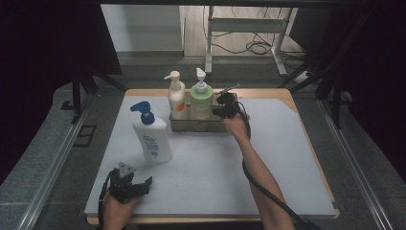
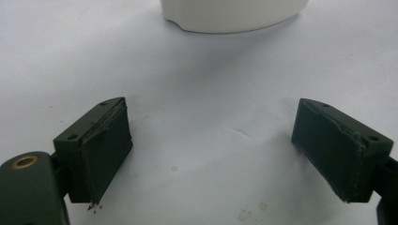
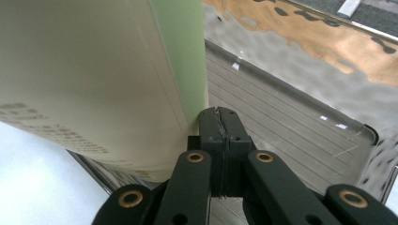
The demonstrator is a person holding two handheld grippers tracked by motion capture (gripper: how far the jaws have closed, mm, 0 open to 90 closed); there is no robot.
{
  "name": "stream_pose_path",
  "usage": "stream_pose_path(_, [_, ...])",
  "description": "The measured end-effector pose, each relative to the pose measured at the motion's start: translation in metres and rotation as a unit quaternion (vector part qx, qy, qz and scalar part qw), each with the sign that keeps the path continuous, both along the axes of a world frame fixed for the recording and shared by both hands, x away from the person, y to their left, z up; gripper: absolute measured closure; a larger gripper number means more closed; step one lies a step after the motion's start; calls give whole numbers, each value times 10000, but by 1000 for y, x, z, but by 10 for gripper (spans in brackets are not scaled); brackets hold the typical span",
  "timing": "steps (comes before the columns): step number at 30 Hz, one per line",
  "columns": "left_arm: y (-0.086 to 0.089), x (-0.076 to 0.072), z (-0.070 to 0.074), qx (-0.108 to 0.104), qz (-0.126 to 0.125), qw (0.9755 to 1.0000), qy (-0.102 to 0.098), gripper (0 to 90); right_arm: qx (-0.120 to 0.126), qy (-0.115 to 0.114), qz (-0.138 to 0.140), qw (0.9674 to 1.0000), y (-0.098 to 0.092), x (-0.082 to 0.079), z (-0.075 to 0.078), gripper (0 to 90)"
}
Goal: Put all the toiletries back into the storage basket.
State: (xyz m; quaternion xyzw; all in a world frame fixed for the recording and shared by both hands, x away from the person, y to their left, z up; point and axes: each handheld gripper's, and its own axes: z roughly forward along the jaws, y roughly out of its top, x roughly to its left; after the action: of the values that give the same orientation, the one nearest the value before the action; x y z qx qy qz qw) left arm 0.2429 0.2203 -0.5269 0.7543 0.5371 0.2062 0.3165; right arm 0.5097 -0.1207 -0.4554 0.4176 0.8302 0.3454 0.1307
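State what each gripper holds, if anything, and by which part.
Nothing is held. The left gripper is open over bare table; the right gripper is shut on nothing, beside the green bottle in the metal tray.

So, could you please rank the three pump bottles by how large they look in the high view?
1. Blue-pump white bottle, though it stands nearest the camera.
2 and 3. Green bottle and white-pump bottle look alike; not ranked.

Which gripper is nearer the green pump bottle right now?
Right. The right gripper, jaws shut, is right beside the green pump bottle at the metal tray. The left gripper, open, sits at the table's near edge.
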Motion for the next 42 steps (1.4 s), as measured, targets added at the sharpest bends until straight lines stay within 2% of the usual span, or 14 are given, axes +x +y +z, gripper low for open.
stream_pose_path(16, [0,0,0,-2,2,10000,-1,117,-104,53,203,9997,18,-4,-2,896])
stream_pose_path(25, [0,0,0,2,0,10000,-1,117,-256,-48,221,9994,21,-7,-1,896])
stream_pose_path(36, [0,0,0,-2,2,10000,1,117,-229,-59,230,9995,22,-10,-1,893])
stream_pose_path(42, [0,0,0,-3,2,10000,-1,117,-166,-82,215,9996,19,-13,-1,854])
